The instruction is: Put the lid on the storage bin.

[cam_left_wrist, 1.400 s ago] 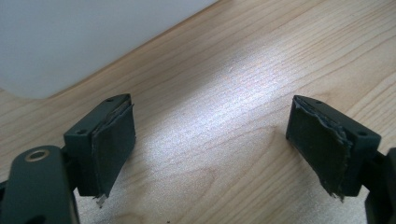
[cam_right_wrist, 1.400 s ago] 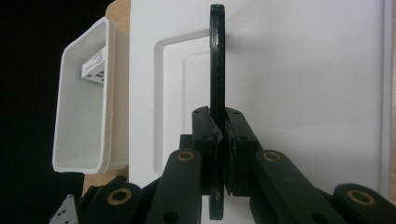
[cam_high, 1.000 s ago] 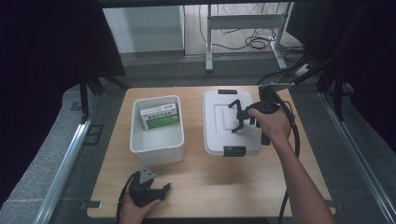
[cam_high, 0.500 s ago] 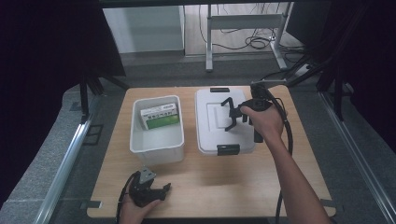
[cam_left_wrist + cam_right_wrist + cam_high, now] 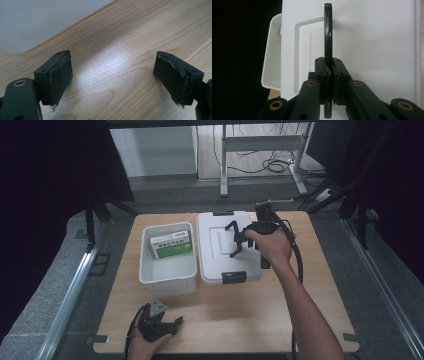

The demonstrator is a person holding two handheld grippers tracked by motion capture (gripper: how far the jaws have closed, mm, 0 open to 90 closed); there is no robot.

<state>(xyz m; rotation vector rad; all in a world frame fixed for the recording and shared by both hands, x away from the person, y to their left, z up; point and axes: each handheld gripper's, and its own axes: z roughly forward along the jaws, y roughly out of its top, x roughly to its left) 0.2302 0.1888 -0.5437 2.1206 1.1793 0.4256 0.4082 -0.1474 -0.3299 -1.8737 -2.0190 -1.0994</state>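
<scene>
Above the worktop (image 5: 260,305), my right gripper (image 5: 330,75) has its fingers clamped on the lid's black handle (image 5: 327,32); I should lift the white lid (image 5: 225,245) level toward the bin (image 5: 167,270). Left gripper (image 5: 113,75) rests, fingers apart.

Bright overhead light falls on the wooden table (image 5: 280,305) amid dark surroundings, a soft glare patch shining on the grain between the left gripper (image 5: 112,82) pads, whose near parts blur, as do the right gripper (image 5: 331,82) linkages.

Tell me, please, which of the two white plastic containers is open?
The left white plastic bin, holding a green box; the right container wears a lid.
</scene>
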